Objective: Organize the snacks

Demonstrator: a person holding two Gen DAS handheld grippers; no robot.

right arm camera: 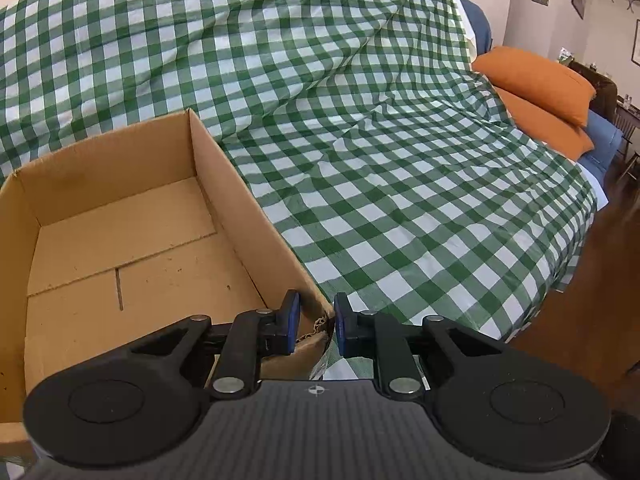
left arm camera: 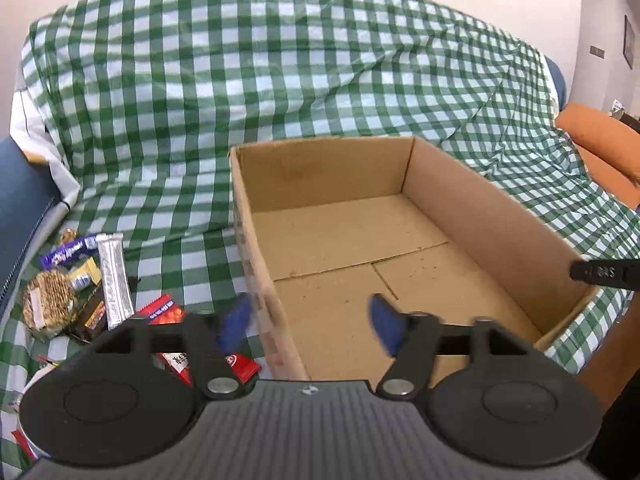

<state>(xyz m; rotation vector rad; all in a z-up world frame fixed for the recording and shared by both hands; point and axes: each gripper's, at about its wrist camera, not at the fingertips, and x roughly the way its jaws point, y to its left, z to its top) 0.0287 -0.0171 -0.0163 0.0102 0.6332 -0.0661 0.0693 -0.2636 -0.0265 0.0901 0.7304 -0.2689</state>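
1. While snacks wait in a heap (left arm camera: 84,288) at the far left on the green checked cloth (left arm camera: 240,80), beside and outside the cardboard box (left arm camera: 500,216), nothing lies in the box.
2. Left gripper (left arm camera: 310,322): its blue fingers are spread wide with nothing between them, straddling the box's left wall. Its fingertips (left arm camera: 236,316) are blurred, so whether one touches the cardboard cannot be told.
3. Right gripper (right arm camera: 314,322): its pads (right arm camera: 290,320) stand slightly apart on either side of the box's torn near-right corner (right arm camera: 316,330), not visibly pressing it.
4. Risks, as I judge them: closing on that ragged corner could tear it further or drag the box askew. The loose, wrinkled cloth could bunch up and tip wrappers off the edge. Slick foil packets may slide from a pinch.
5. Hard to make out: the lowest snacks are hidden behind the left gripper's body, and most labels are unreadable.
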